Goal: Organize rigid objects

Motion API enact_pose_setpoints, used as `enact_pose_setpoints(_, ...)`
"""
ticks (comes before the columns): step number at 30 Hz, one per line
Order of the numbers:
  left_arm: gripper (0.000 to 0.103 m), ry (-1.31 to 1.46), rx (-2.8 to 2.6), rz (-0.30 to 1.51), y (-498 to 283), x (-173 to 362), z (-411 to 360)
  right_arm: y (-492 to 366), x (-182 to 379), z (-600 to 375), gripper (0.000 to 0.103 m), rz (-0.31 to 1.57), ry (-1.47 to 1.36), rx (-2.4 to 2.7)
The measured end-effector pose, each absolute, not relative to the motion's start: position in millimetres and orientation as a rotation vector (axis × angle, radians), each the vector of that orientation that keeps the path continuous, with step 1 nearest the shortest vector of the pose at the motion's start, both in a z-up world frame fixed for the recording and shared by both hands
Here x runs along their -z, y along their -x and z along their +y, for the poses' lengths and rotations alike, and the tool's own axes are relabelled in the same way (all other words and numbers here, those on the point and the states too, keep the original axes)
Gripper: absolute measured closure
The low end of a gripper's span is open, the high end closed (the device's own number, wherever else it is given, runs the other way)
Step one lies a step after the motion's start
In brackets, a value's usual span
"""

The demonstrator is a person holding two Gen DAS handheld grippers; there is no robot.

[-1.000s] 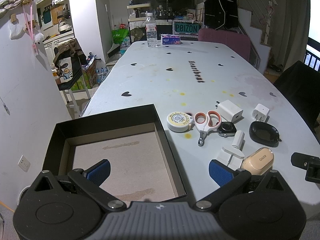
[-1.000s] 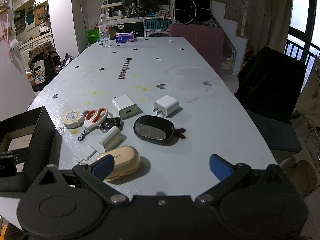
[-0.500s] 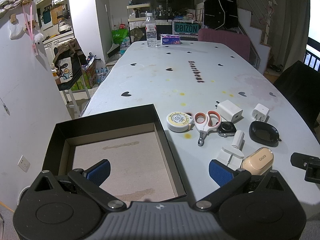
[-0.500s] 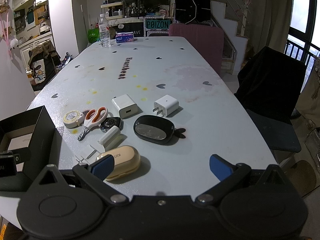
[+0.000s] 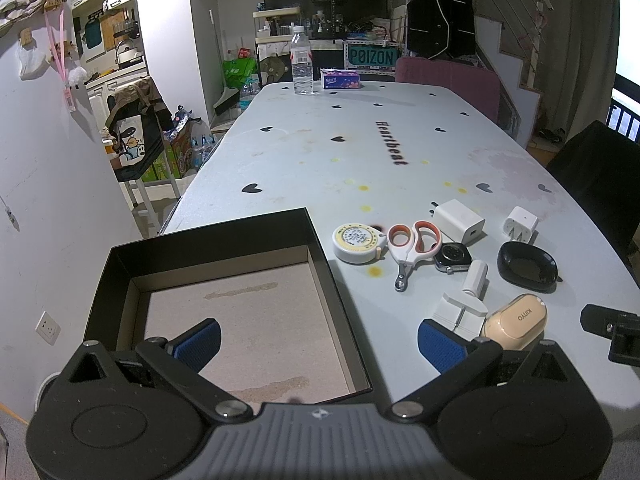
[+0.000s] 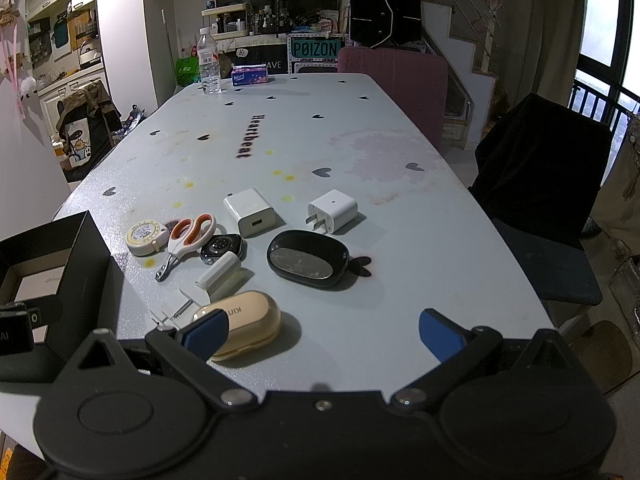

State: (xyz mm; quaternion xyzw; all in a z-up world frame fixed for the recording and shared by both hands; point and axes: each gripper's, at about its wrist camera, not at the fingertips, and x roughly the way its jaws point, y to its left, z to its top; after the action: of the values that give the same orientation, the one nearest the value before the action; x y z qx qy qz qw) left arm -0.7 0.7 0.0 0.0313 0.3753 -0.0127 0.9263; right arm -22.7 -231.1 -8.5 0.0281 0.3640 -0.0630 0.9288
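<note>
An empty black box [image 5: 208, 240] sits at the table's near left; it also shows in the right wrist view [image 6: 86, 256]. To its right lie a round tape measure [image 5: 356, 242], orange-handled clippers [image 5: 412, 248], a smartwatch [image 5: 452, 258], two white chargers [image 5: 460, 222] [image 5: 520, 224], a black oval dish [image 5: 528, 266], a white cylinder tool [image 5: 468, 292] and a beige case [image 5: 516, 322]. My left gripper [image 5: 318, 344] is open, straddling the box's right wall. My right gripper [image 6: 322, 332] is open above the near table edge, its left pad by the beige case [image 6: 248, 324].
A water bottle [image 5: 302, 62] and a tissue box [image 5: 340, 79] stand at the table's far end. A pink chair [image 6: 394, 80] and a black-draped chair [image 6: 540, 168] are on the right side. The white wall [image 5: 48, 184] is close on the left.
</note>
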Motion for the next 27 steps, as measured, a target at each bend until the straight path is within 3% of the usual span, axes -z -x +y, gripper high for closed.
enact_pose_setpoints(27, 0.0, -0.044, 0.013, 0.718, 8, -13, 3, 20, 10, -233, 0.0, 0.741, -0.073, 0.13)
